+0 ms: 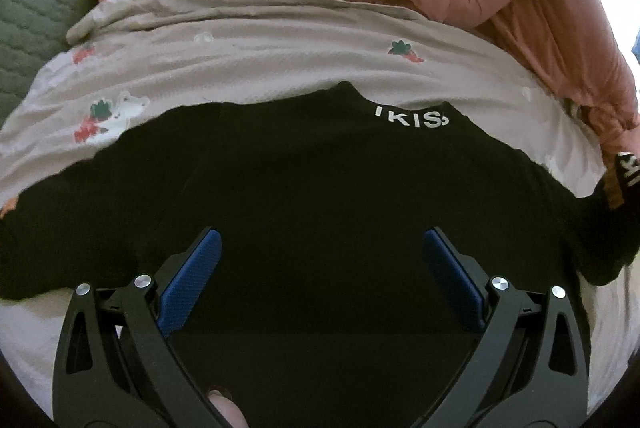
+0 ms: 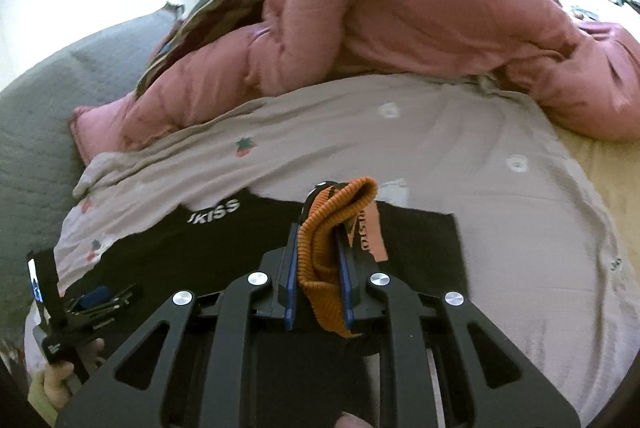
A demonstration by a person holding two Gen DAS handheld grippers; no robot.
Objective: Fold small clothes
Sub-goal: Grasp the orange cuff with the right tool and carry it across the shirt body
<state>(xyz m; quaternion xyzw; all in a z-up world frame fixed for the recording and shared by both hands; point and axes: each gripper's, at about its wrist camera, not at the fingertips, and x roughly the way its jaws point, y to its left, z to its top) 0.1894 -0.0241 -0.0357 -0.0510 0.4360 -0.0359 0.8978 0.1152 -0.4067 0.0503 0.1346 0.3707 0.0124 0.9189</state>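
Observation:
A black garment (image 1: pixel 320 168) with white "KISS" lettering lies spread on a beige printed sheet (image 1: pixel 260 60). My left gripper (image 1: pixel 320 234) hangs open just above its middle, with only black cloth under the blue pads. The right gripper (image 2: pixel 318 228) is shut on the garment's orange ribbed cuff (image 2: pixel 332 212) and holds that sleeve lifted over the black body (image 2: pixel 240 240). The raised sleeve end (image 1: pixel 624 184) shows at the right edge of the left wrist view. The left gripper (image 2: pixel 92 302), held by a hand (image 2: pixel 60 380), appears at the lower left of the right wrist view.
A bulky pink quilted duvet (image 2: pixel 400 28) is heaped along the far side of the sheet (image 2: pixel 480 188). A grey-green quilted cover (image 2: pixel 32 132) lies to the left. A striped, colourful cloth (image 2: pixel 224 0) pokes out behind the duvet.

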